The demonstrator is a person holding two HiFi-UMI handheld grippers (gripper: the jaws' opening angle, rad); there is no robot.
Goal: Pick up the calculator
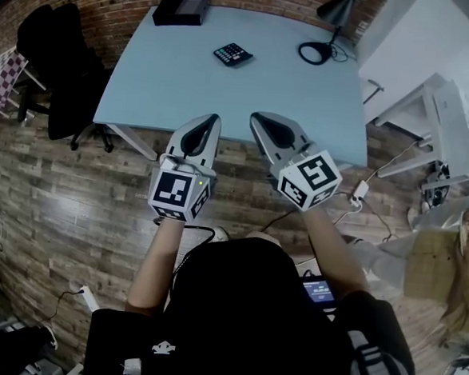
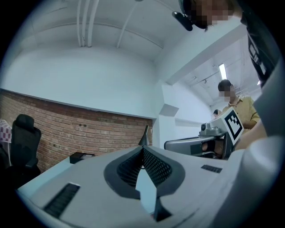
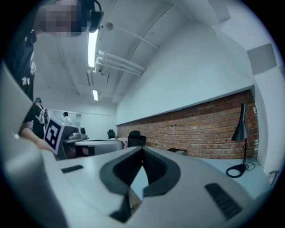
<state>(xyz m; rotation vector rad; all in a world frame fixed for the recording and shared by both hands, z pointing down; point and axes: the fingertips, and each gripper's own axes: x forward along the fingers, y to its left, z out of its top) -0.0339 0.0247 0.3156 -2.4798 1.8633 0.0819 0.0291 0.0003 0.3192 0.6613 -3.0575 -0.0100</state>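
Your left tongs (image 1: 214,119) and right tongs (image 1: 257,117): grey plastic, ribbed dark pads, both pinched shut on nothing, over the near edge of the smooth pale-blue table (image 1: 170,74). Calculator (image 1: 233,55): small, dark, flat slab at the far middle, well apart from both. It lies askew, long axis seemingly up-left to down-right.

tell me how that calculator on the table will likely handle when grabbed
The calculator looks like a small rigid slab, so it is probably stiff and light. It lies flat on the smooth table, so it may slide when nudged rather than tip.
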